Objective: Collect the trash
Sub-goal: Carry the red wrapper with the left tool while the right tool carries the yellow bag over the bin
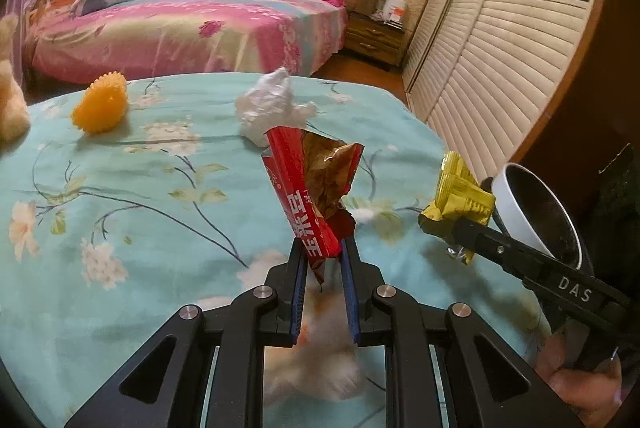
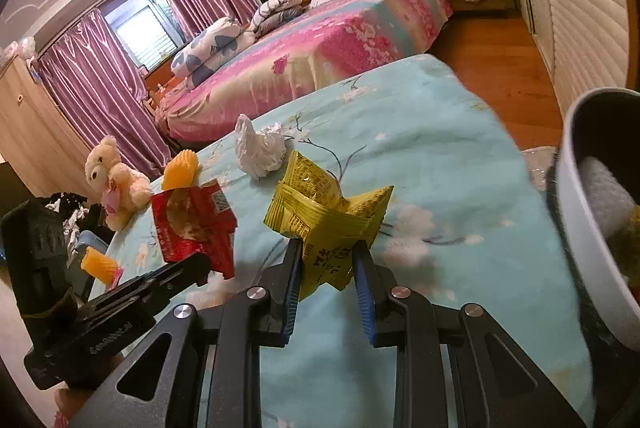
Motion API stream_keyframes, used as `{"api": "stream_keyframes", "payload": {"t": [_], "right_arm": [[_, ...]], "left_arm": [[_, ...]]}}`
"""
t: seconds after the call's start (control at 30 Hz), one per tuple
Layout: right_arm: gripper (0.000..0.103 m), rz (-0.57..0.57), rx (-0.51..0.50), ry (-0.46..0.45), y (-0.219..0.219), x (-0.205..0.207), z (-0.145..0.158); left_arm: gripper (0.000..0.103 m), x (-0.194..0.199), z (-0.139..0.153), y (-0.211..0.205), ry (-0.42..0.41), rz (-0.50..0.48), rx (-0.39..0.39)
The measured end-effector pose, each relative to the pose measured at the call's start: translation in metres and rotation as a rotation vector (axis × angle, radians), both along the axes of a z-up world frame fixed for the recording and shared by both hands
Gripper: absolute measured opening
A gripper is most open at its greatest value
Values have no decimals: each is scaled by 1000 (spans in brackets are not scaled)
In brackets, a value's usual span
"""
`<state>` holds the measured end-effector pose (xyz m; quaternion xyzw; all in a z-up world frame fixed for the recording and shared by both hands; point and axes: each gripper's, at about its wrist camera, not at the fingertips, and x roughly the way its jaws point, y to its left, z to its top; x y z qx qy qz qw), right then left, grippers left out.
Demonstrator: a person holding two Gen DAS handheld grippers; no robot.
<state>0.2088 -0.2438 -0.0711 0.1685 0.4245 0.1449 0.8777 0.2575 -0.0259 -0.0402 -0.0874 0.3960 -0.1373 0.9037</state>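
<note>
My left gripper is shut on a red snack wrapper and holds it upright above the teal flowered bedspread. My right gripper is shut on a yellow snack wrapper, which also shows in the left wrist view. The red wrapper shows in the right wrist view, held by the left gripper. A crumpled white tissue lies on the bedspread beyond both wrappers, also in the right wrist view. A white bin stands at the right, its rim close to the yellow wrapper.
An orange spiky ball lies at the far left of the bedspread. A cream teddy bear sits at its left edge. A pink bed, a wooden nightstand and a louvred wardrobe stand beyond.
</note>
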Motion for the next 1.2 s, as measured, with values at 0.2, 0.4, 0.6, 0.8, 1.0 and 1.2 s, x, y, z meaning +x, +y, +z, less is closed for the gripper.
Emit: {"api": "stream_keyframes", "payload": {"t": [0.2,0.4,0.6,0.8,1.0,1.2], "right_arm": [[25,-8,-6,-13,-11,-12,6],[25,-27,-18,-27,-24,-26,9],[25,-59,-15,-38,-40,-35,13],[25,-90,-14,-48,-55,-45,16],[25,-131,-18,-57,-74,-54,22],[25,-167,-25,-62,-94,-63,25]], "left_arm": [[16,-8,2,-13,8,-36,10],[16,-11,5,-28,-1,-62,19],[16,-24,10,-49,-14,-95,36],[16,-27,14,-67,-18,-130,33],[16,-26,13,-83,-18,-163,28],[16,-22,14,-98,-16,-189,7]]}}
